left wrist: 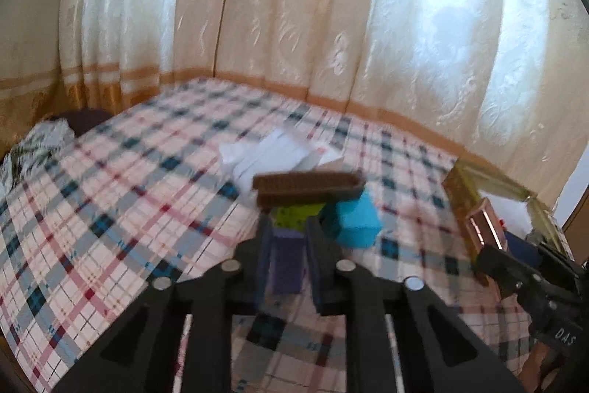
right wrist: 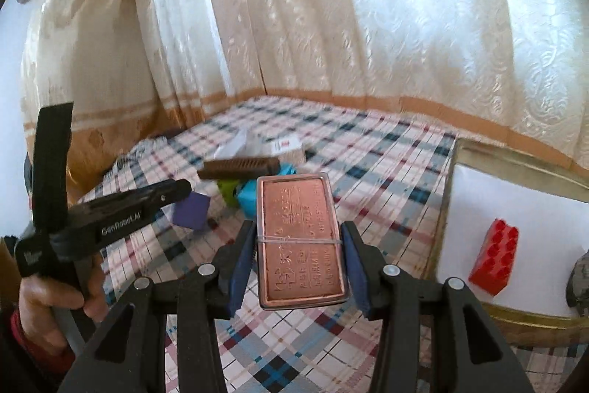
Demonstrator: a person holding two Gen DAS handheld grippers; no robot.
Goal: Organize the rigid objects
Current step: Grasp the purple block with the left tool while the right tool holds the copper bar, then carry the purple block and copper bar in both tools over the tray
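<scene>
Two grips are loaded: our left gripper (left wrist: 287,245) pinches the purple block (left wrist: 286,262), our right gripper (right wrist: 300,258) clamps the copper case (right wrist: 300,240) left of the tray (right wrist: 447,209); its smooth sides could slip.

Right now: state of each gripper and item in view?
Left gripper: shut on purple block, lifted.
Right gripper: shut on copper case, banded, held flat.
Red brick: lying in tray.
Brown comb: resting atop blue block.

One purple block (right wrist: 192,210), one blue block (left wrist: 359,221), one green block (left wrist: 294,214), one red brick (right wrist: 495,258), one comb (left wrist: 307,188).
</scene>
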